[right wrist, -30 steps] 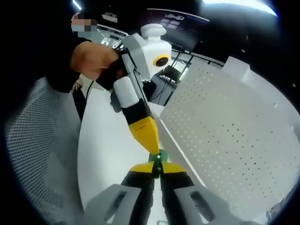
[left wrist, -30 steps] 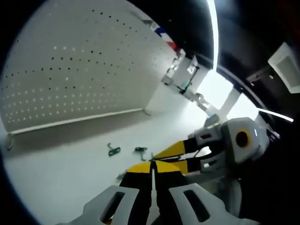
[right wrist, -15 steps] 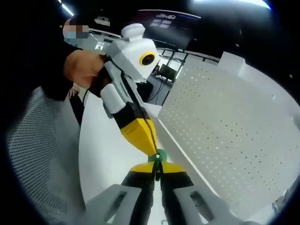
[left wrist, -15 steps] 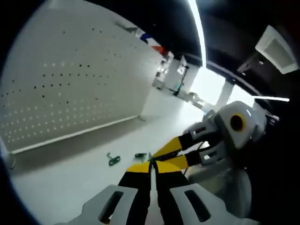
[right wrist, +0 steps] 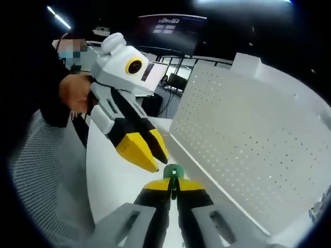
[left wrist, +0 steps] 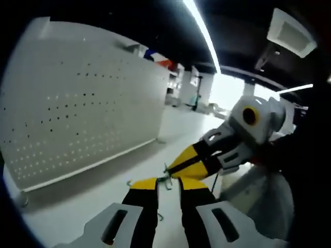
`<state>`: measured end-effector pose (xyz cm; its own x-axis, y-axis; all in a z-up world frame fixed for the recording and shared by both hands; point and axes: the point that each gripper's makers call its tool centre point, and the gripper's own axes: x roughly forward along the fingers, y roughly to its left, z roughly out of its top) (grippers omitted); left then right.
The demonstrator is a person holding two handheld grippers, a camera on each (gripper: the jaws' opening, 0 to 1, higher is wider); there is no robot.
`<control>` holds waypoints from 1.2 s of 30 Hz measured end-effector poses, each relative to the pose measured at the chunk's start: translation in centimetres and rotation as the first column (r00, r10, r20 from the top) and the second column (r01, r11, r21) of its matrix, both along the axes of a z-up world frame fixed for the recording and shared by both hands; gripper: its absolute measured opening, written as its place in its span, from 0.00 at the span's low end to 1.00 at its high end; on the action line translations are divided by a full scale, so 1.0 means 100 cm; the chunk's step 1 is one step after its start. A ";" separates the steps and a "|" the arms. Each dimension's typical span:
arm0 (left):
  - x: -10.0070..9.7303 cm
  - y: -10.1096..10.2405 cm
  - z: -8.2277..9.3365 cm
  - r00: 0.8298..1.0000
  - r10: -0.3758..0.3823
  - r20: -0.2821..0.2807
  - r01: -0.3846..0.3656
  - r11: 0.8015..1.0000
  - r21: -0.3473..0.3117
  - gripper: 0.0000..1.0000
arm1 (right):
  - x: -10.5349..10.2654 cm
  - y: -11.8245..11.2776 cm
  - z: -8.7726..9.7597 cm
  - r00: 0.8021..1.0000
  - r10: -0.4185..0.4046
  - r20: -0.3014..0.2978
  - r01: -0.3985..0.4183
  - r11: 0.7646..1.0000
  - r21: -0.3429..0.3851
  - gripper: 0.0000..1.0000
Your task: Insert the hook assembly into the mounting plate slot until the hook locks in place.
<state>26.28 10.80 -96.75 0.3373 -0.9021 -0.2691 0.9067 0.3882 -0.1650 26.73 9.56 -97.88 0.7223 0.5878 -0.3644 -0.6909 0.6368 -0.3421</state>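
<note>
Right gripper [right wrist: 173, 185] has its jaws together on a small green hook [right wrist: 174, 172]; I see the green bit poking out past the yellow tips, rest of it buried between the jaws. Left gripper [left wrist: 168, 182] jaws stand slightly apart at the tips. A thin wire bit sits right at that gap in the left gripper view, but I cannot tell if it is pinched or just lying behind; too small and blurred.

Left gripper also shows in the right gripper view, yellow tips just beside the hook, gap between tips and hook hard to judge. A hand [right wrist: 74, 94] holds it, partly cut by the gripper body. Right gripper shows in the left gripper view, coming in from the right with its tips meeting the left tips.

Count: two grippers, one green hook that I can confirm, one white pegboard [right wrist: 243, 139] standing upright on the white table [right wrist: 111, 181]. Pegboard [left wrist: 77, 113] bottom edge meets the table [left wrist: 67, 212]; its left end is cut off. One grey mesh panel [right wrist: 36, 170] on the left, partly out of frame. Background is dim and blurred.
</note>
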 end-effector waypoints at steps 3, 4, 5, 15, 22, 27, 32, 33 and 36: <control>0.001 0.000 0.002 1.000 0.003 0.031 -0.003 1.000 0.005 0.18 | 0.001 -0.002 -0.001 1.000 -0.009 -0.004 0.009 1.000 0.002 0.01; 0.001 0.001 0.003 0.999 0.005 0.047 -0.005 1.000 0.009 0.18 | 0.001 -0.003 -0.001 1.000 -0.016 -0.004 0.016 1.000 0.001 0.01; 0.001 0.001 0.003 0.999 0.003 0.054 -0.004 1.000 0.011 0.18 | 0.002 -0.003 -0.001 1.000 -0.019 -0.005 0.019 1.000 0.004 0.01; 0.012 0.009 0.028 0.975 0.085 0.204 -0.079 0.996 -0.038 0.30 | 0.011 -0.011 0.016 0.997 -0.071 0.002 0.071 0.996 0.061 0.01; 0.025 0.023 0.036 0.947 0.164 0.276 -0.155 0.986 -0.055 0.35 | 0.030 -0.019 0.036 0.992 -0.125 0.023 0.122 0.988 0.099 0.01; 0.031 0.029 0.040 0.935 0.205 0.289 -0.191 0.979 -0.076 0.37 | 0.044 -0.027 0.057 0.985 -0.165 0.046 0.157 0.977 0.144 0.01; 0.037 0.035 0.044 0.918 0.238 0.318 -0.225 0.971 -0.080 0.38 | 0.059 -0.037 0.084 0.974 -0.208 0.093 0.189 0.965 0.180 0.01; 0.037 0.035 0.044 0.918 0.239 0.317 -0.225 0.971 -0.082 0.38 | 0.061 -0.039 0.089 0.971 -0.215 0.101 0.194 0.963 0.185 0.01; 0.037 0.036 0.043 0.916 0.240 0.321 -0.227 0.971 -0.078 0.38 | 0.072 -0.045 0.106 0.961 -0.242 0.137 0.214 0.958 0.192 0.01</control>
<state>29.99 14.35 -92.41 0.6031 -0.7941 -0.0752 0.7967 0.5951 0.1050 33.90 5.10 -87.33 0.8843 0.4446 -0.1426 -0.4666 0.8304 -0.3044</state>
